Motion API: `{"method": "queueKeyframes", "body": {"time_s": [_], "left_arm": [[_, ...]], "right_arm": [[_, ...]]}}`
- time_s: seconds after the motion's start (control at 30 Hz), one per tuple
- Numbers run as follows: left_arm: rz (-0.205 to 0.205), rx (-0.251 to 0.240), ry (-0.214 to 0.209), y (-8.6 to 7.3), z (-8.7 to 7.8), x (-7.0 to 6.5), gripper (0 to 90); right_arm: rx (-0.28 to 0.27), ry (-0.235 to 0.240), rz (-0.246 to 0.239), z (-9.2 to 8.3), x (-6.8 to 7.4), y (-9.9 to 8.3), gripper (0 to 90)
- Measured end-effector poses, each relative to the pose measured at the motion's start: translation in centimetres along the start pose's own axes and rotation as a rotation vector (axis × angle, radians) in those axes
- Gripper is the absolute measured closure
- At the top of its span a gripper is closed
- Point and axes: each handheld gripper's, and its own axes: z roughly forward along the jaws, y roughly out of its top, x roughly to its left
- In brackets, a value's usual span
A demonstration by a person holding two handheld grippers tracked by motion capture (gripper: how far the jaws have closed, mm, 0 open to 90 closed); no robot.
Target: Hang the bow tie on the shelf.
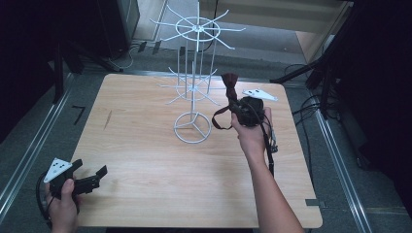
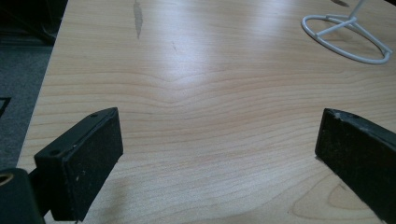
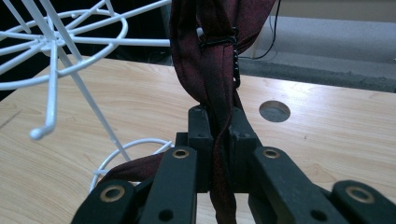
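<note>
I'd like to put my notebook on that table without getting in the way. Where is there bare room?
The widest bare patch is the wooden table's middle and left, between the white wire rack's ring base and the open left gripper at the near-left corner. It is crowded at the far right, where the right gripper holds a dark red bow tie beside the rack.
</note>
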Motion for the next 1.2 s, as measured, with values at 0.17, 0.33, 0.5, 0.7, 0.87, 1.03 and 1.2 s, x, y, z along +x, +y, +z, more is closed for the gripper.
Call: {"method": "queueKeyframes", "body": {"time_s": [0.17,0.33,0.5,0.7,0.87,1.03,1.2], "left_arm": [[0.001,0.0,0.0,0.0,0.0,0.0,1.5],[0.001,0.0,0.0,0.0,0.0,0.0,1.5],[0.0,-0.001,-0.001,0.0,0.0,0.0,1.5],[0.0,0.001,-0.001,0.0,0.0,0.0,1.5],[0.0,0.001,-0.001,0.0,0.0,0.0,1.5],[-0.001,0.0,-0.001,0.0,0.0,0.0,1.5],[-0.001,0.001,-0.001,0.0,0.0,0.0,1.5]], "right_arm": [[0.017,0.001,-0.005,0.3,0.1,0.2,83.9],[0.041,0.001,-0.003,1.2,0.1,0.1,83.8],[0.06,0.008,-0.007,1.9,0.5,0.0,83.7],[0.074,0.016,-0.013,2.6,0.9,-0.1,83.7],[0.083,0.022,-0.018,3.0,1.1,-0.3,83.7],[0.087,0.028,-0.012,3.3,1.1,-0.7,83.6],[0.085,0.028,-0.008,3.5,1.0,-1.0,83.5]]}}
